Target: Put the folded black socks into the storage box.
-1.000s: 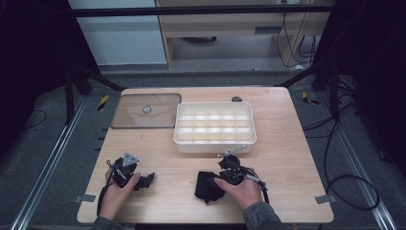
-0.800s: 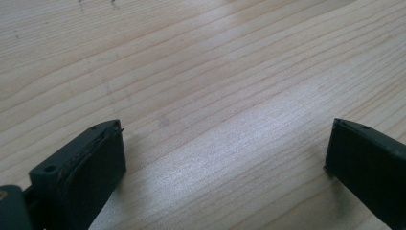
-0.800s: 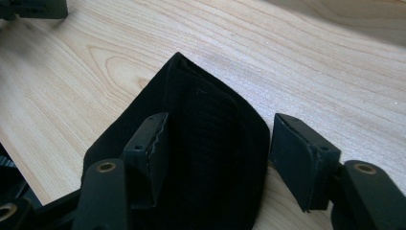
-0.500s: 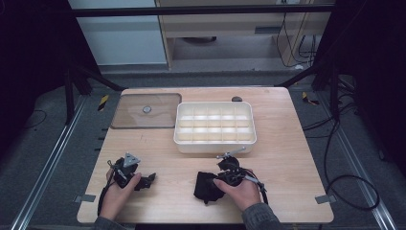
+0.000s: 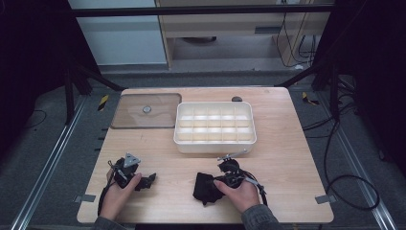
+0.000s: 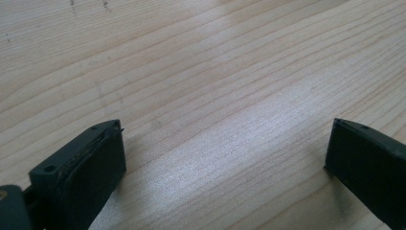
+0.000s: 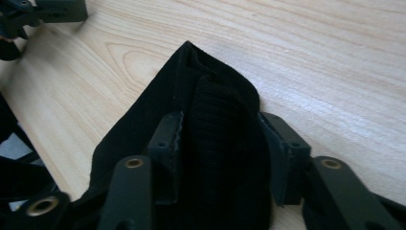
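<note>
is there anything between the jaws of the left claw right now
No, the left claw stands wide open over the bare wooden table, nothing between its jaws.

The right gripper (image 7: 225, 158) has just been closing: its fingers (image 7: 165, 143) now pinch a raised fold of the black cloth (image 7: 215, 120) between them, bunching it up off the counter (image 7: 335, 72).

You are working in a lab recording cell: a bare wooden table (image 5: 287, 158) stands on grey carpet, boxed in by black metal frame posts (image 5: 72, 81). Cables (image 5: 344, 158) trail over the floor at 3 o'clock, aluminium rails (image 5: 52, 163) run at 9 o'clock.
</note>
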Demonstrator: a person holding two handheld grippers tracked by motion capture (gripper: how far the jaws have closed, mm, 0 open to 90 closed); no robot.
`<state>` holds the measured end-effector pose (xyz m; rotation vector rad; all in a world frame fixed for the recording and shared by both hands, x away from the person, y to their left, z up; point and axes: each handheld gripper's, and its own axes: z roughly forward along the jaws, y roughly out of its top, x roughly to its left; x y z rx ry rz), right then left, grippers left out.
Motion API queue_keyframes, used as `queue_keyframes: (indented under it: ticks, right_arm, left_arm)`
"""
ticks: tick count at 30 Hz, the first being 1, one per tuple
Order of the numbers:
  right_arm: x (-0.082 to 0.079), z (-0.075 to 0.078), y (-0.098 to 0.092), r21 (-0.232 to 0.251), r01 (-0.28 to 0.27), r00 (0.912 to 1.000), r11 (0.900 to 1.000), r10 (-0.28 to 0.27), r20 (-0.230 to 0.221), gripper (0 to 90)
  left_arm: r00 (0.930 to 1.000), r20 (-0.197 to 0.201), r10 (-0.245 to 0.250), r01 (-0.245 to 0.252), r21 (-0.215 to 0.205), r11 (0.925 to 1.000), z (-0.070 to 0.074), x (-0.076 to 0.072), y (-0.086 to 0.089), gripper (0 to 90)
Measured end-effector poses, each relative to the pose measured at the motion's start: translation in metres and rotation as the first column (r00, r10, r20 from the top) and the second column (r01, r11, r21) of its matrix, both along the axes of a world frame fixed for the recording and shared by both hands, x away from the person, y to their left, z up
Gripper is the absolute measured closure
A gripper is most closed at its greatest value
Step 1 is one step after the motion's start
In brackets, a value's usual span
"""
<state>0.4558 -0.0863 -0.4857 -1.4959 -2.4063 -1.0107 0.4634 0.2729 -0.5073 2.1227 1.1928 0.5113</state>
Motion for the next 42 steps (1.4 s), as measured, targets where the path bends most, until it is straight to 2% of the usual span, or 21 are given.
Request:
queue_keyframes:
  ticks: [1,4,12,18,27,36,42]
  right_arm:
    - [0.0,0.0,0.0,0.018,-0.006,0.9999,1.0,0.006,-0.011,60.6]
    - [-0.001,-0.001,0.001,0.034,-0.015,0.9997,0.999,0.015,-0.02,66.9]
    - [-0.002,0.0,0.001,0.038,-0.031,0.9994,0.999,0.031,-0.014,74.2]
    - [-0.004,0.007,0.004,0.049,-0.051,0.9987,0.998,0.051,0.0,75.0]
    - [-0.004,0.026,0.001,0.014,-0.049,0.997,0.999,0.048,0.061,75.0]
    - [-0.003,0.043,-0.012,-0.015,-0.029,0.9927,0.999,0.031,0.117,75.0]
    - [-0.004,0.059,-0.028,-0.02,-0.007,0.9875,1.0,0.01,0.158,75.0]
  left_arm:
    - [1.0,0.0,-0.001,0.001,0.0,1.0,0.0,0.0,0.0,0.0]
    - [1.0,0.001,-0.005,0.005,0.0,1.0,0.0,0.0,0.0,0.0]
    - [1.0,0.003,-0.007,0.007,-0.005,1.0,0.0,0.0,-0.001,0.0]
    - [0.9999,0.001,-0.013,0.013,-0.001,0.9999,0.0,0.0,-0.001,0.0]
    - [0.9999,0.001,-0.014,0.014,-0.001,0.9999,0.0,0.0,-0.001,0.0]
    - [0.9999,0.005,-0.012,0.012,-0.005,0.9999,0.0,-0.001,-0.001,0.0]
    - [0.9999,0.006,-0.014,0.014,-0.007,0.9999,-0.001,-0.001,-0.001,0.0]
